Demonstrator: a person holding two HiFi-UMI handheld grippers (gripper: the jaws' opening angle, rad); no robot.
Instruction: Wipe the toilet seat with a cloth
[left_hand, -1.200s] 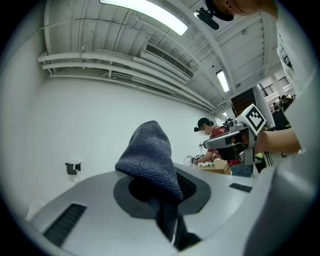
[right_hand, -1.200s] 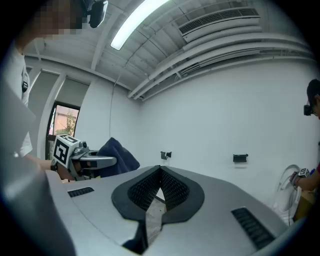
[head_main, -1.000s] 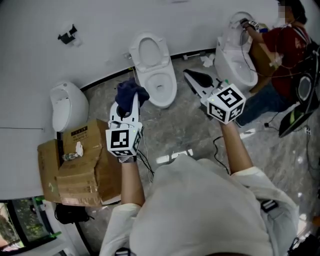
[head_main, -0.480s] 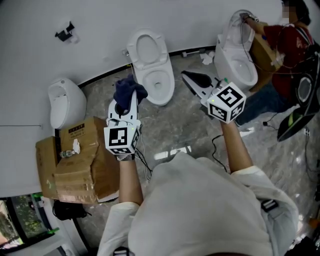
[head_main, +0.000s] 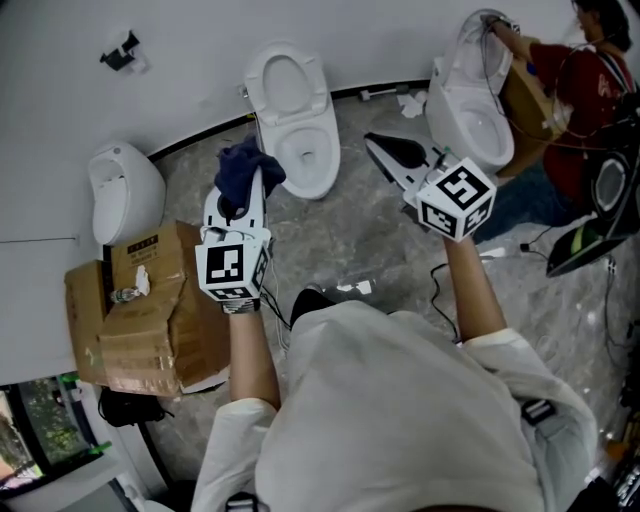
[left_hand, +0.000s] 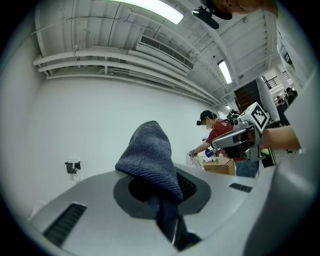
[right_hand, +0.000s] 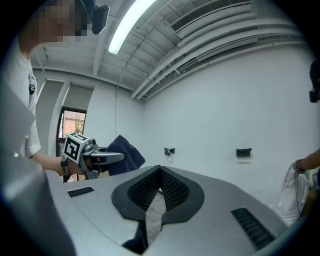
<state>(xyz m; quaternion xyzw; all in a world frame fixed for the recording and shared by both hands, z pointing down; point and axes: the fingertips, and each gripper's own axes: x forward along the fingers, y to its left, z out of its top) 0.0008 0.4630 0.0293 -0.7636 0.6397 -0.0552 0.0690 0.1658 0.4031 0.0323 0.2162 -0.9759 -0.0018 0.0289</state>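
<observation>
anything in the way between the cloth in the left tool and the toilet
Nothing visible: the cloth, clamped in the left tool, is close beside the toilet with only open air between.

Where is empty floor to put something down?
Bare grey floor lies in front of the middle toilet, between it and the right toilet. The left is crowded with cardboard boxes; a cable and a person fill the right.
</observation>
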